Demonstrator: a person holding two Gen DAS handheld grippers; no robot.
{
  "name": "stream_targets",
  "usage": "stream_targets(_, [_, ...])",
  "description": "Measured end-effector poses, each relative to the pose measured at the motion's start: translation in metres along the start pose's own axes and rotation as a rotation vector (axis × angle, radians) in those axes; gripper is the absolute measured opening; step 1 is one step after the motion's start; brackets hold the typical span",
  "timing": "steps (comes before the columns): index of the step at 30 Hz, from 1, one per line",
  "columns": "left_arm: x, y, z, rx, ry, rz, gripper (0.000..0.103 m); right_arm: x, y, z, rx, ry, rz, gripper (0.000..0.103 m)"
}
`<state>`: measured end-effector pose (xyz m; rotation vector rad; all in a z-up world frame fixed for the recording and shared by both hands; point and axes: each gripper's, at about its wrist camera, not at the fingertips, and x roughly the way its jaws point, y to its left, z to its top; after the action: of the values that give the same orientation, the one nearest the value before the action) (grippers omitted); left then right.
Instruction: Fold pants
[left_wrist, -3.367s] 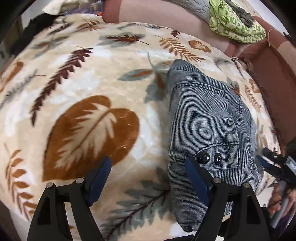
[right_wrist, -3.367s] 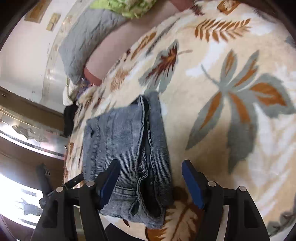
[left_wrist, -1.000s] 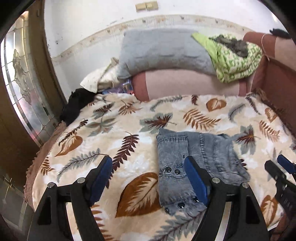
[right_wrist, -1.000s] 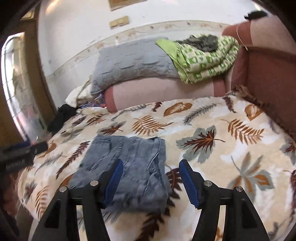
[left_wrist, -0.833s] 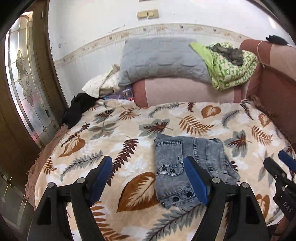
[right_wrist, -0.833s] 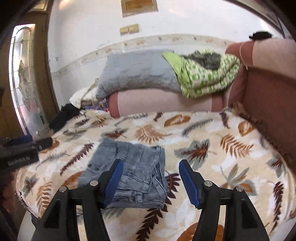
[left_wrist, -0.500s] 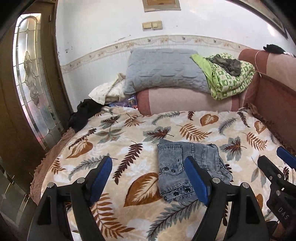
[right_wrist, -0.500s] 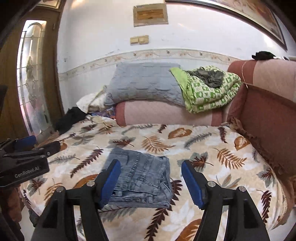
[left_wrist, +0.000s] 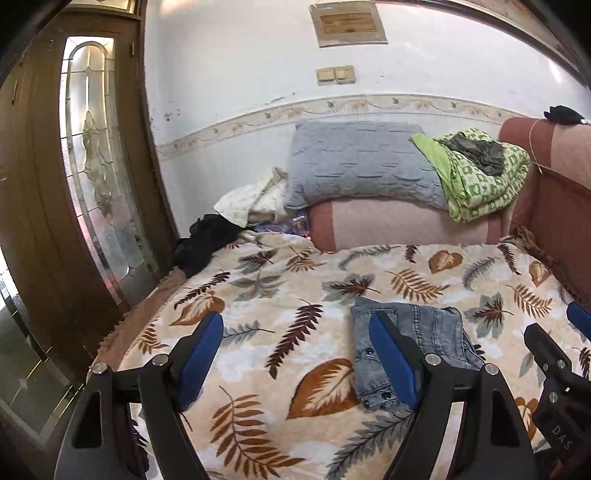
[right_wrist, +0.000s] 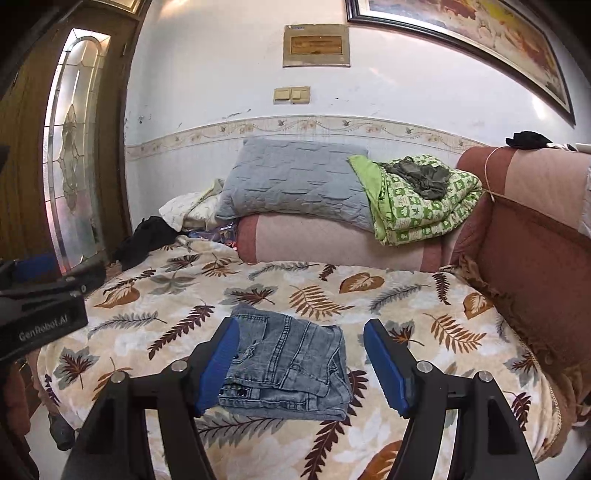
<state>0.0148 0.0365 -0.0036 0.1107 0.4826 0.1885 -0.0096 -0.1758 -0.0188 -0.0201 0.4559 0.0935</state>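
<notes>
The pants are grey-blue denim, folded into a compact rectangle. They lie flat on the leaf-patterned blanket, nearer its front edge. In the left wrist view my left gripper hangs open above the blanket, back from the pants, with nothing between its blue pads. Its right finger hides part of the denim. In the right wrist view the pants appear between the fingers of my right gripper, but well beyond them. That gripper is open and holds nothing. Each gripper also shows at the edge of the other's view.
A grey pillow and a green patterned quilt rest on the pink sofa back. A brown armrest rises at right. A black garment and white cloth lie at far left, beside a wooden door with glass.
Both grippers have drawn back and risen from the pants, so the bed and wall fill more of each view. The folded pants have stayed in place on the blanket.
</notes>
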Motion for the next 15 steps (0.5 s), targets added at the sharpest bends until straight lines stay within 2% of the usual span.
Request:
stream_targets(1, [-0.001,0.002,0.000,-0.001,-0.004,0.004,0.082,0.000,0.001,0.000,-0.002,-0.001,0.003,0.073])
stream_targets(4, [-0.006,0.006,0.002,-0.005,-0.024,0.020,0.092,-0.001,0.008,0.002,-0.018,-0.005,0.007,0.073])
stream_targets(7, [-0.014,0.011,0.004,-0.018,-0.057,0.024,0.092,0.000,0.010,0.002,-0.020,-0.005,0.007,0.073])
stream_targets(15, [-0.025,0.017,0.010,-0.037,-0.080,0.000,0.092,0.004,0.015,0.005,-0.018,0.023,-0.014,0.073])
